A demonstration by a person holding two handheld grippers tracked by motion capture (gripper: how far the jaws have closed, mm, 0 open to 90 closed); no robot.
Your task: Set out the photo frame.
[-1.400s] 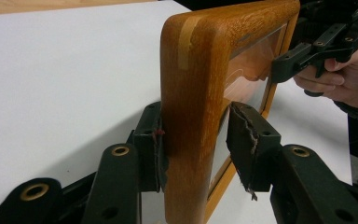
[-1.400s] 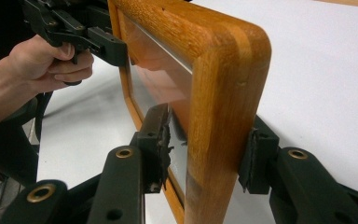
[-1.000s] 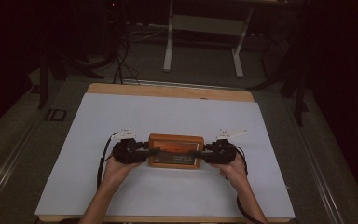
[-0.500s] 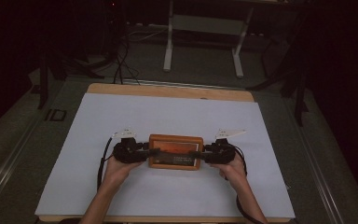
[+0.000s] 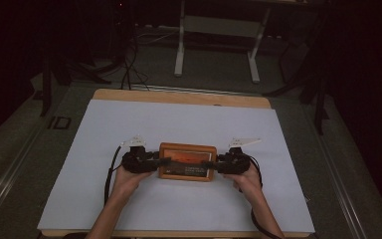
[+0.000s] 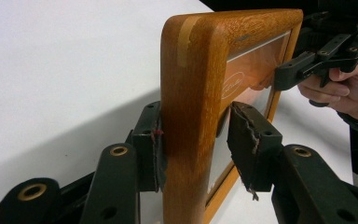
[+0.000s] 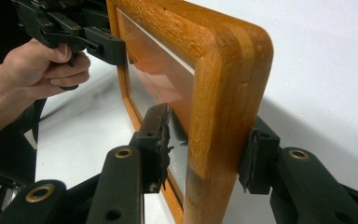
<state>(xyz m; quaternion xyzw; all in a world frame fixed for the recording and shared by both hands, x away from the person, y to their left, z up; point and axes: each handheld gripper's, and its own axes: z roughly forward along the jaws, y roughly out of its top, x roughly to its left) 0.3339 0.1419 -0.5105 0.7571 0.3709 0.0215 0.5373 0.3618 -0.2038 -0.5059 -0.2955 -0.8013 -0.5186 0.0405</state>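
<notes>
A wooden picture frame (image 5: pixel 187 160) with a glass front and an orange picture is held over the white table (image 5: pixel 179 124), face up. My left gripper (image 5: pixel 163 162) is shut on its left short side and my right gripper (image 5: pixel 212 163) on its right short side. In the left gripper view the frame's rail (image 6: pixel 191 93) sits between the two pads of the left gripper (image 6: pixel 193 144), with the right gripper (image 6: pixel 289 74) at the far end. The right gripper view shows the rail (image 7: pixel 223 70) clamped by the right gripper (image 7: pixel 205 149), and the left gripper (image 7: pixel 112 46) beyond.
The table's white sheet spreads wide around the frame, with a wooden edge (image 5: pixel 179 97) at the far side. Beyond it the dark floor holds cables (image 5: pixel 129 74) and the white legs of another desk (image 5: pixel 216 30).
</notes>
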